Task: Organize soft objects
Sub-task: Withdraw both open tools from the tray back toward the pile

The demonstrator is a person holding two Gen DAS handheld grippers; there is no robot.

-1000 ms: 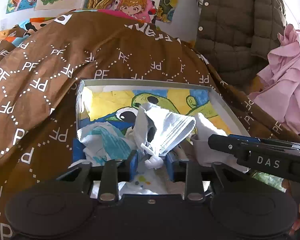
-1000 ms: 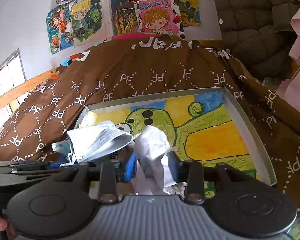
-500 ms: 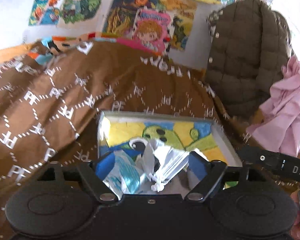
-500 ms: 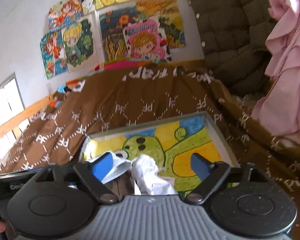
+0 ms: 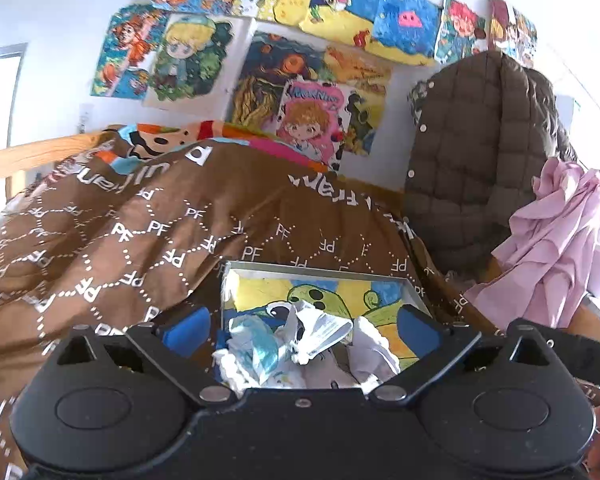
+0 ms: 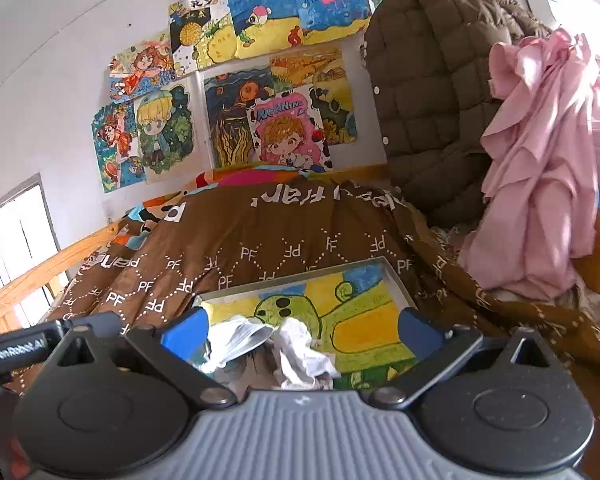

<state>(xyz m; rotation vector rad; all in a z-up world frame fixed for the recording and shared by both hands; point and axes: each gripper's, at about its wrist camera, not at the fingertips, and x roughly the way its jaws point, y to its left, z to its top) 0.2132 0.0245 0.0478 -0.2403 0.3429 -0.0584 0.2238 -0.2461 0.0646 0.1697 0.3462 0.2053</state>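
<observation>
While the brown PF-printed quilt (image 5: 148, 232) fills the ground ahead of both grippers, the shallow box (image 6: 398, 280) with the green cartoon drawing on its floor lies on it, straight in front. Beyond it to the right hang a quilted olive jacket (image 6: 432, 80) and a pink garment (image 6: 540, 160). Left gripper (image 5: 300, 330): jaws opening, spread wide, gripping nothing, and the pleated white face mask (image 5: 320, 330) lies loose in the box just past its blue pads, a crumpled blue-and-white mask (image 5: 256, 346) to its left. Right gripper (image 6: 300, 330): jaws opening too, nothing clamped, with the crumpled white tissue (image 6: 300, 350) lying free in the box between and below its fingers
</observation>
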